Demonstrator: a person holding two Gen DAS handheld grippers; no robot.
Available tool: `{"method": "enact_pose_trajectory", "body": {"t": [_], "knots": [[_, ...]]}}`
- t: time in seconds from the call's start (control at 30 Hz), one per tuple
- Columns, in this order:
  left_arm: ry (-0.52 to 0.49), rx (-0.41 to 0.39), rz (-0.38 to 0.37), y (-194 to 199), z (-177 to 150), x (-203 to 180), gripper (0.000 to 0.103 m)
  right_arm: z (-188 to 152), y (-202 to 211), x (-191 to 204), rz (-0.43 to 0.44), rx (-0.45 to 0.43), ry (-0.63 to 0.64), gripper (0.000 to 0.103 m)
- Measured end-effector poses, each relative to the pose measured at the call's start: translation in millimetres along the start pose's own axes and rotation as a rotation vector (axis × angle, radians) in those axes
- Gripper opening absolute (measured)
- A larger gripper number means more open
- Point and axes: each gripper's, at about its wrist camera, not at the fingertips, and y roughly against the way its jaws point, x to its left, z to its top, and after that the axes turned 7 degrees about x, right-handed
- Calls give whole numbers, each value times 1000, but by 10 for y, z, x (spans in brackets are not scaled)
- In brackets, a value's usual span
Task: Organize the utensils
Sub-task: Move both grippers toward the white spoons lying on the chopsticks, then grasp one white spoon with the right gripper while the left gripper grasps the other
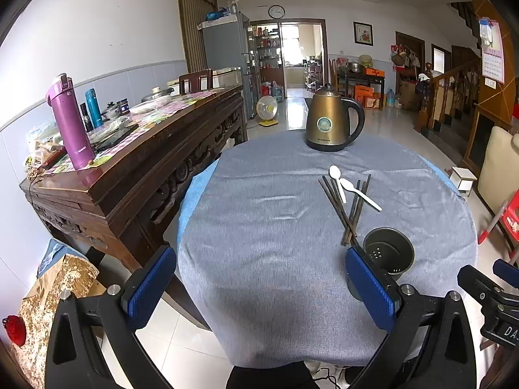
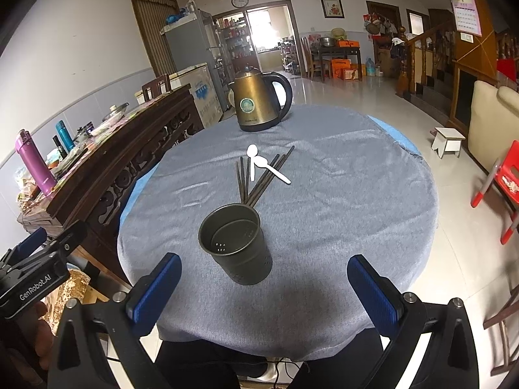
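A dark metal utensil holder [image 2: 236,243] stands upright and empty on the grey-clothed round table [image 2: 356,194]; it also shows in the left wrist view [image 1: 389,254]. Behind it lie several dark chopsticks [image 2: 259,178] in a loose pile, with two white plastic spoons [image 2: 271,168] across them; both show in the left wrist view, chopsticks [image 1: 348,209] and spoons [image 1: 353,188]. My left gripper [image 1: 259,285] is open and empty over the table's near edge, left of the holder. My right gripper [image 2: 264,288] is open and empty just in front of the holder.
A gold electric kettle [image 2: 258,102] stands at the table's far side. A carved wooden sideboard [image 1: 129,168] with a purple flask [image 1: 69,123] stands close on the left. A red chair [image 2: 499,188] and a small white stool [image 2: 447,139] are on the right floor.
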Motion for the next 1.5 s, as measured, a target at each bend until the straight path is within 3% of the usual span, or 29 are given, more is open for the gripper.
{"method": "enact_pose_trajectory", "body": {"t": [0.2,0.4,0.63,0.8,0.93,1.1,1.23,1.37,1.4,1.5], "knots": [[-7,31,-20,-154,57,2,103,47,-71,-47,-6,16,9,103],[5,67,-76,-569,302,92,103,308,-229,-273,30,17,-35,103],[2,128,-142,-1083,567,112,103,819,-846,-535,111,84,-42,100],[30,179,-212,-1340,548,120,103,1148,-1548,-596,72,153,40,80],[25,217,-225,-1595,544,144,100,1371,-2127,-506,69,202,108,72],[20,247,-271,-1943,757,160,77,1619,-2705,-325,89,256,215,58],[26,258,-294,-2261,1040,83,77,1811,-3138,-255,106,309,236,54],[13,294,-323,-2635,1344,-109,77,1814,-3446,-281,118,390,231,29],[4,297,-333,-2724,1428,-189,77,1817,-3447,-311,145,377,214,19],[-24,305,-359,-2923,1631,-428,77,1800,-3420,-364,178,368,186,10]]}}
